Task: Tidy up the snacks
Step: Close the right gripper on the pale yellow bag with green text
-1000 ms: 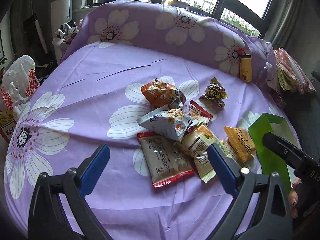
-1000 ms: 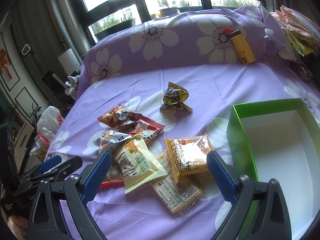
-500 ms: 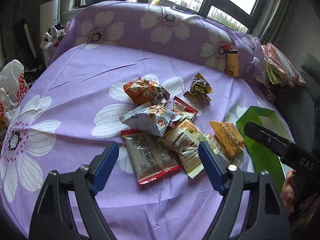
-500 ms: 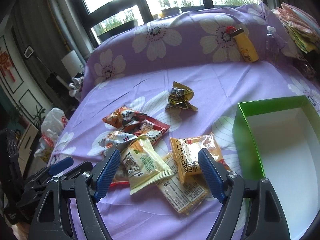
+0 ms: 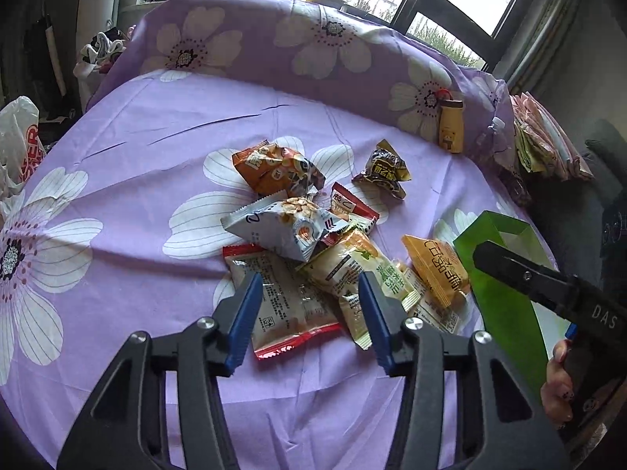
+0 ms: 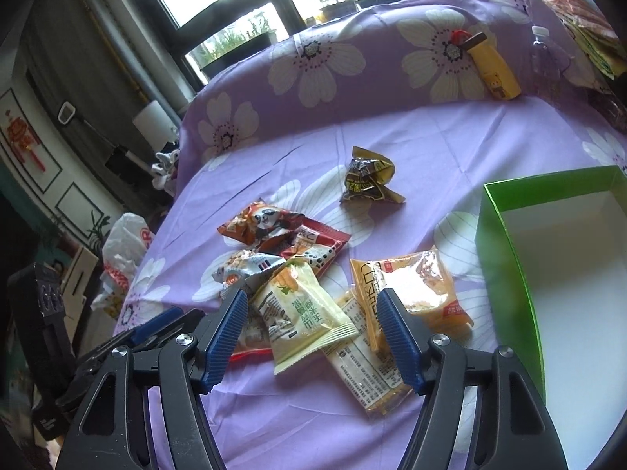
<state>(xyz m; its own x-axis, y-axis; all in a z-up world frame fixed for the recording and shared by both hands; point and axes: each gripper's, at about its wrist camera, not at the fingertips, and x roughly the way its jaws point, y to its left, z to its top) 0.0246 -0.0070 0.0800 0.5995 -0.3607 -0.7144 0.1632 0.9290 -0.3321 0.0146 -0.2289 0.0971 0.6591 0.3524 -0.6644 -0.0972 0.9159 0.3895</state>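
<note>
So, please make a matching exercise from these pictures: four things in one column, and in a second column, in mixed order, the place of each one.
Things:
1. green box
2. dark brown packet
3. yellow bottle
4. pale green packet

Places:
A. leaning on the raised flowered cloth at the back
B. alone on the cloth, beyond the pile
C. between the open fingers of the right gripper, as its camera sees it
D. right of the pile, nothing visible inside

Pairs: 1-D, 2-B, 3-A, 4-C
</note>
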